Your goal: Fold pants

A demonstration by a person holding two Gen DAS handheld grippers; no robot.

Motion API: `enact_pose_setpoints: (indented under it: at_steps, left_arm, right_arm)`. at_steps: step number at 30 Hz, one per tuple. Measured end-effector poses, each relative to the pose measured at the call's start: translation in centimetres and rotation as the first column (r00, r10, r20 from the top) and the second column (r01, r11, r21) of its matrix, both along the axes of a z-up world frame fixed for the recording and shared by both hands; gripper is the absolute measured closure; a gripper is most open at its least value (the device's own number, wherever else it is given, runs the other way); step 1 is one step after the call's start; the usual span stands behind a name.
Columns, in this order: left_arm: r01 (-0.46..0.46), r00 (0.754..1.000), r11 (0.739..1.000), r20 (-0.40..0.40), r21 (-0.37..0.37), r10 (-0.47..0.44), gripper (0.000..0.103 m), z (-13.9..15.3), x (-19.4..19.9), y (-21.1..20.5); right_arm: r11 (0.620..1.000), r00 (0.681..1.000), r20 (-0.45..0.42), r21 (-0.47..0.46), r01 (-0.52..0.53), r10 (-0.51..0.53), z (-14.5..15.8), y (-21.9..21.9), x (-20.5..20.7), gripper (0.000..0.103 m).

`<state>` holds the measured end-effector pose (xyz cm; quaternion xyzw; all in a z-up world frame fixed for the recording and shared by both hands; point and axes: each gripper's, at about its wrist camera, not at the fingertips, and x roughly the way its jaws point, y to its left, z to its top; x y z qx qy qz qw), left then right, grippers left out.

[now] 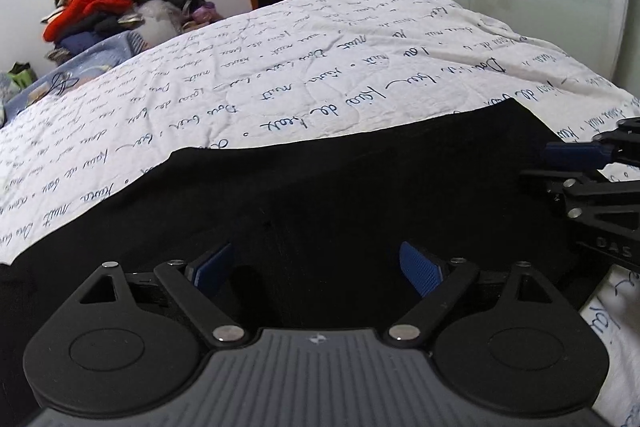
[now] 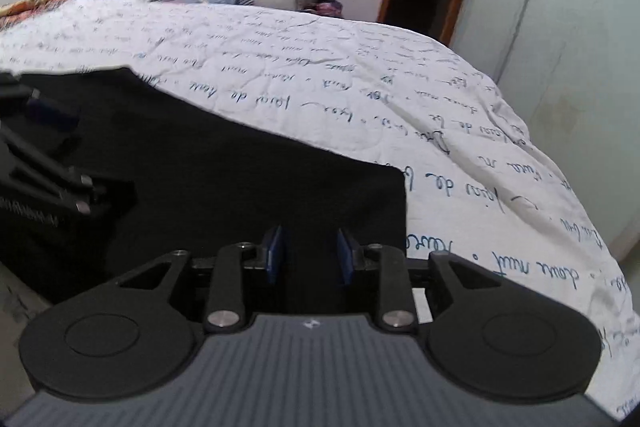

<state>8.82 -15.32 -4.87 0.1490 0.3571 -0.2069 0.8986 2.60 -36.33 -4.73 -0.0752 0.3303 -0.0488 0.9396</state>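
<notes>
Two hand-held grippers over black pants [image 1: 320,187] lying flat on the bed [image 1: 280,67]. Left hand-held gripper [image 1: 316,267] spread wide, right hand-held gripper [image 2: 308,255] narrower, both holding nothing. Probably next: pinch near-edge corners together, lift evenly, keep fold square.

Both wrist views look low across black pants [image 1: 320,187], sharing bedspread [image 2: 360,75]
</notes>
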Motion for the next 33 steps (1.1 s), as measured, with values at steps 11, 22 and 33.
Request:
enact_pose_setpoints:
  at_steps: [11, 22, 33]
  left_arm:
    - [-0.066, 0.998, 0.998, -0.021, -0.011, 0.066, 0.012, 0.1, -0.8, 1.3]
    - [-0.117, 0.993, 0.993, -0.005, -0.023, 0.117, 0.012, 1.1, -1.5, 3.9]
    - [-0.216, 0.976, 0.976, 0.022, 0.003, 0.216, 0.009, 0.6, -1.2, 7.9]
  right_arm:
    - [1.000, 1.000, 0.010, 0.008, -0.005, 0.005, -0.4, 2.5, -2.0, 0.065]
    - [0.999, 0.999, -0.001, -0.006, -0.038, 0.038, -0.7, 4.3, -2.1, 0.039]
    - [0.989, 0.988, 0.074, -0.059, -0.134, 0.138, 1.6, 9.6, -2.2, 0.021]
